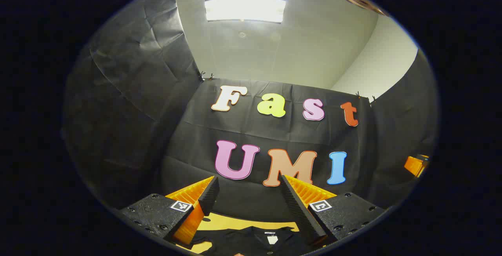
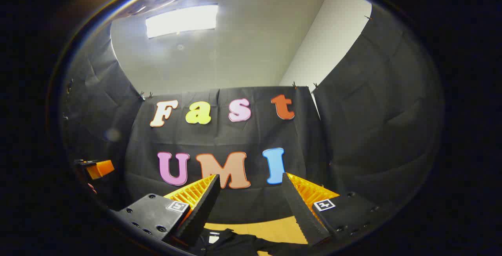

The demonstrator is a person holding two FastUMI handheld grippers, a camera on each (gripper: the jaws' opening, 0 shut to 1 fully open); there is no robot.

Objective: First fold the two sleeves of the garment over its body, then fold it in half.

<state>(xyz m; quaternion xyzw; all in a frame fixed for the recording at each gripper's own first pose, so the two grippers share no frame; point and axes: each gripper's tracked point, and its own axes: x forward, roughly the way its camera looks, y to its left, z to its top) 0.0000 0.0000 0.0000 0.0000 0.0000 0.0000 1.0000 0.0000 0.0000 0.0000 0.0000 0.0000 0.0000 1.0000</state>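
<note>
Both the left gripper (image 1: 249,183) and right gripper (image 2: 251,181) hung with jaws spread above the black garment (image 1: 255,242) on the counter (image 1: 231,221).

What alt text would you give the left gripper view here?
The left gripper points up at the booth's black cloth wall, fingers apart and holding nothing. A dark garment lies below it on a yellowish table, under a lit ceiling panel.
</note>
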